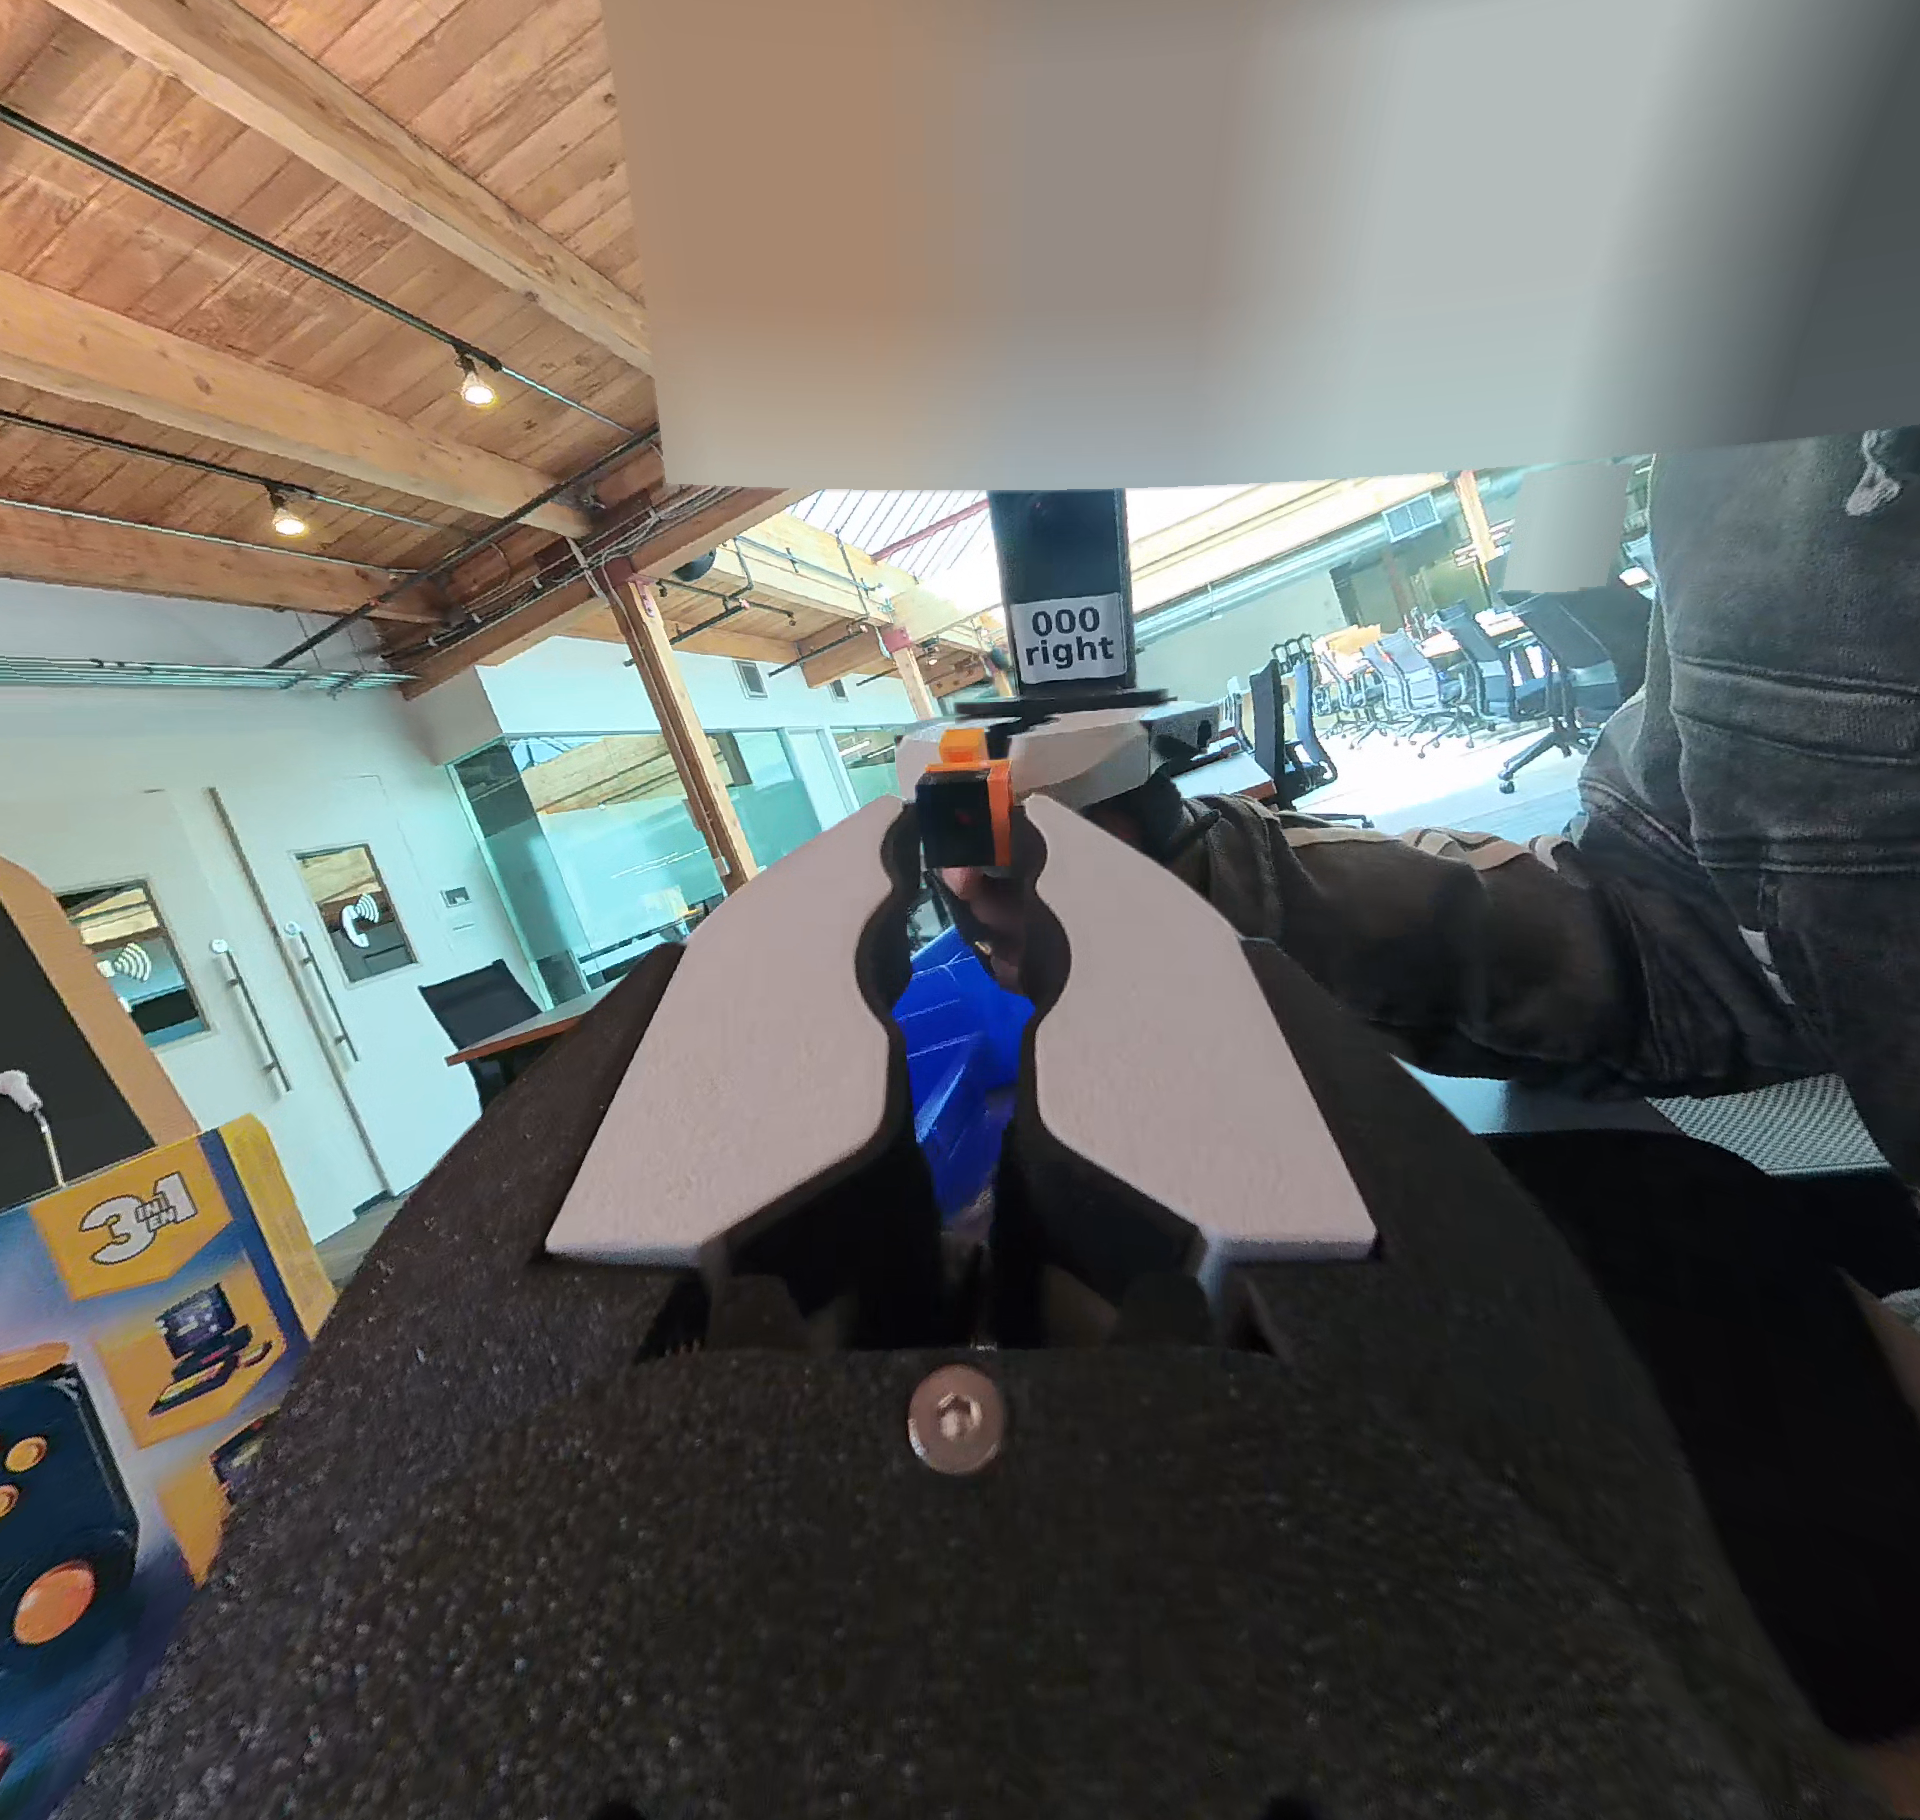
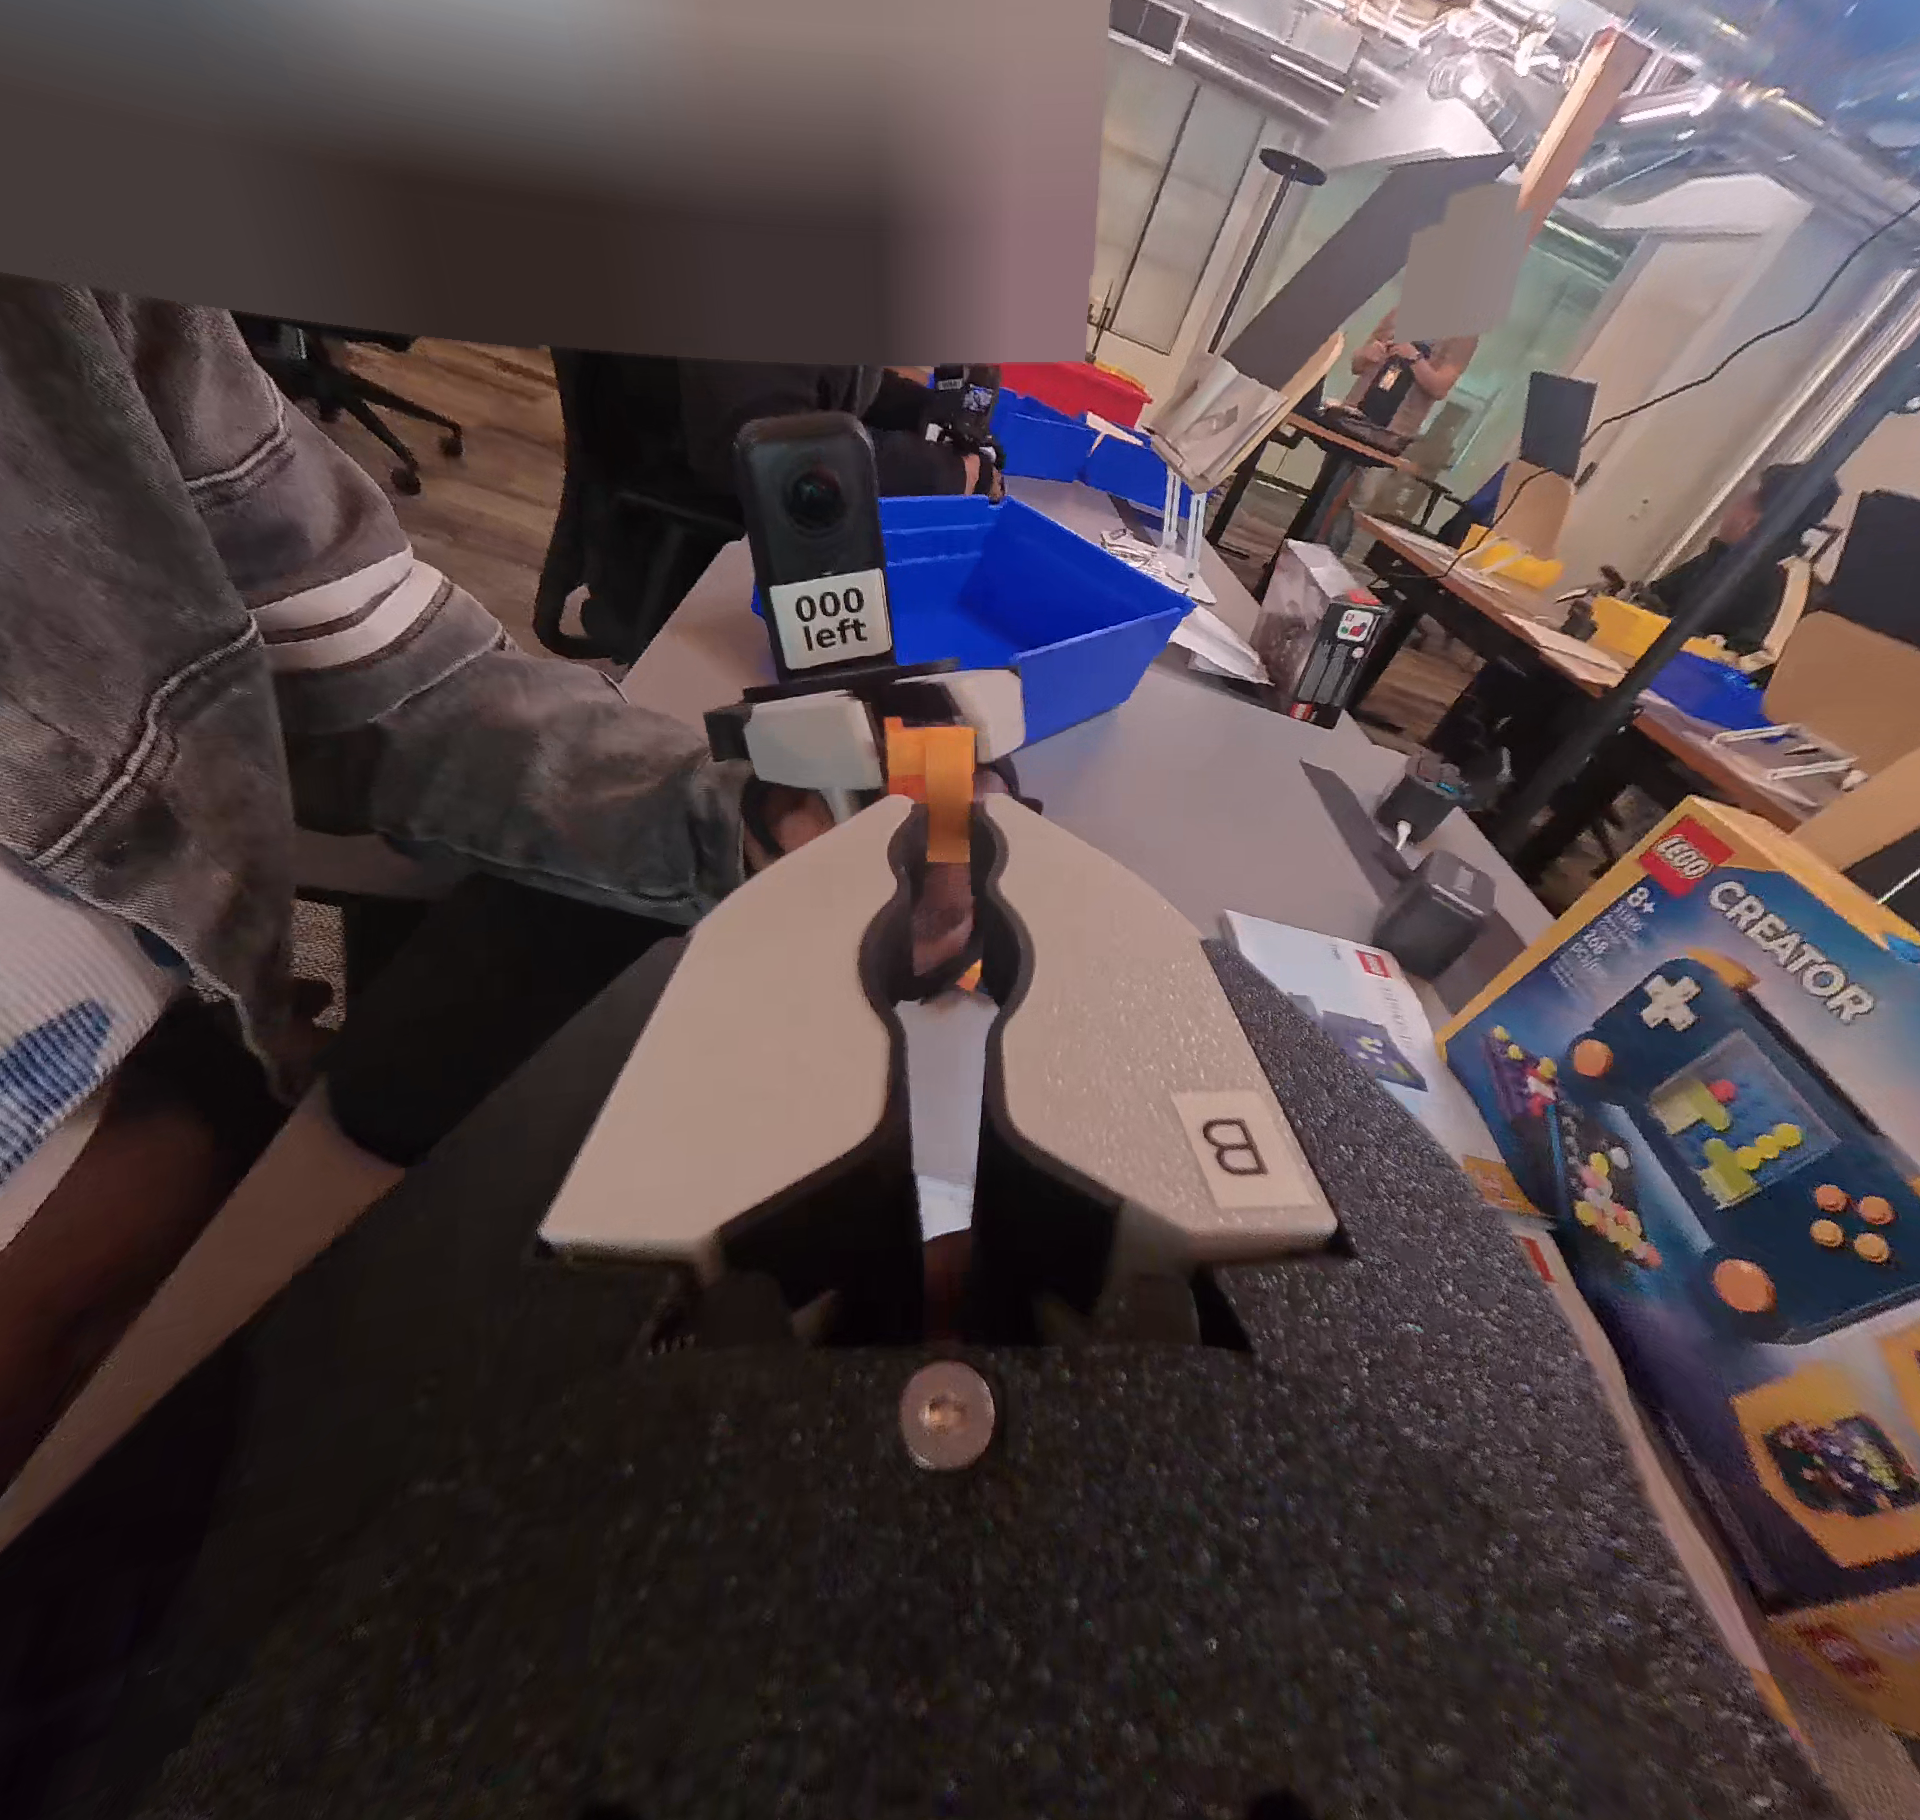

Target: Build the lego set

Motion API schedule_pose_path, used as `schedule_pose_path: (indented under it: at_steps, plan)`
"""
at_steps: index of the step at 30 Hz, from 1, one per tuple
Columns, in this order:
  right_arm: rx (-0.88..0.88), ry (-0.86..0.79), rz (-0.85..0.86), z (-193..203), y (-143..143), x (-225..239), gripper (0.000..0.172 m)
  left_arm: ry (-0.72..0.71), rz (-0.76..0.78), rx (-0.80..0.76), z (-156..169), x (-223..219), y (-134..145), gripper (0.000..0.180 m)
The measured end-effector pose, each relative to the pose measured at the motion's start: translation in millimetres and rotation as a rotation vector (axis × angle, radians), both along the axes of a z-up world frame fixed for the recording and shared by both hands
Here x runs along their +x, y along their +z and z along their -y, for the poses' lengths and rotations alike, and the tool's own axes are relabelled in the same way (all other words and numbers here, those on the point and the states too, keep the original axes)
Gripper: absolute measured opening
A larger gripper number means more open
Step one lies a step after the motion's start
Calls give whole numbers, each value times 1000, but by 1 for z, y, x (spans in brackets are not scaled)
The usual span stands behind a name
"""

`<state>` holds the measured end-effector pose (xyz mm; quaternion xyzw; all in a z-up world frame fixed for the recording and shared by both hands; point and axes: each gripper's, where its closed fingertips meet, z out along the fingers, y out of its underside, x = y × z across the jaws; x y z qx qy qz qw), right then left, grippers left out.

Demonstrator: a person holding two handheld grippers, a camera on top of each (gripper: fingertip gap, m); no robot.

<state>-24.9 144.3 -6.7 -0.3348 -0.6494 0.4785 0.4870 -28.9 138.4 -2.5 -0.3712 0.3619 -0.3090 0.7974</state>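
small black-and-orange brick piece (image 1: pixel 961 828) pinched between the left gripper (image 1: pixel 961 814) tips, its thin orange part (image 2: pixel 948 804) nipped by the nearly closed right gripper (image 2: pixel 948 814) facing it, both raised above grey table (image 2: pixel 1195 794), blue bin (image 2: pixel 1049 617) beyond, toy box (image 2: pixel 1704 1126) right.

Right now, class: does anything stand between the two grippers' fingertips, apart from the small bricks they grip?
Nothing visible does. The left gripper pinches a black-and-orange brick block, the right gripper pinches an orange piece, and the two pieces meet tip to tip. The blue bin lies behind them.
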Motion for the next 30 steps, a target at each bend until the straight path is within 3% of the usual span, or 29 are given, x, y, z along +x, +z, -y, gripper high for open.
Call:
schedule_pose_path:
  at_steps: [10,14,26,30]
  plan:
    - [9,-17,30,-4,-8,-3,7,-10,-22,-51,-3,3,-4,15]
    - [35,-21,45,-6,-13,-3,7,-78,-8,-136,-6,4,-8,16]
    - [195,-94,192,-21,-38,0,8,38,-232,-196,-19,9,-33,15]
    - [262,-91,267,-23,-52,2,8,19,-313,-255,-21,12,-46,15]
